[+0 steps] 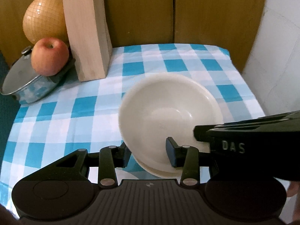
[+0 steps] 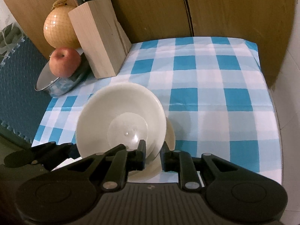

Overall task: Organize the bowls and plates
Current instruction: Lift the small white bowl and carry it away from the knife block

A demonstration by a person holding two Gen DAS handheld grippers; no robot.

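A cream bowl (image 1: pixel 168 108) is held tilted above the blue checked tablecloth (image 1: pixel 75 112). My left gripper (image 1: pixel 149 154) is shut on its near left rim, one pad inside and one outside. My right gripper (image 2: pixel 152 155) is shut on the bowl's right rim (image 2: pixel 120 118) and shows as a black body at the right edge of the left wrist view (image 1: pixel 243 142). A second cream dish (image 2: pixel 169 136) sits nested right under the bowl; only its edge shows, also in the left wrist view (image 1: pixel 159 170).
At the back left stand a wooden knife block (image 1: pixel 88 37), a netted pomelo (image 1: pixel 43 18), and an apple (image 1: pixel 49 56) on a lidded steel pot (image 1: pixel 24 82). Wooden panels (image 1: pixel 140 9) close the back. A white wall (image 1: pixel 277 56) runs along the right.
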